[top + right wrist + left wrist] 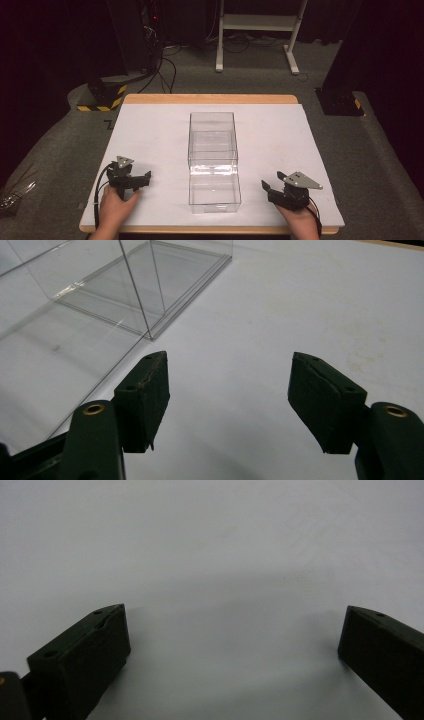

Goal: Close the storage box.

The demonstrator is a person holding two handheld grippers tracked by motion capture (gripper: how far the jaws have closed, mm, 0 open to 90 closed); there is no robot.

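Left gripper [142, 181]: held low at the near left of the white sheet [150, 130], well apart from the box [212, 155]. In the left gripper view, the jaws stand wide apart over bare sheet, with nothing between them.

Box: clear, rectangular, at the centre of the sheet, between the two grippers. Its long axis runs away from the person. A taller section sits at the far end and a lower section at the near end. Neither gripper touches it.

Right gripper [271, 182]: held at the near right, jaws turned towards the box. In the right gripper view, the jaws are parted and empty, and a lower corner of the box [125, 285] lies ahead and to the left.

Step in hand, as judged: approach, before any contact.

Next move, as judged: bring one or both grippers to the box walls. The walls are thin, smooth and transparent, so align the pads squarely on an edge before closing.
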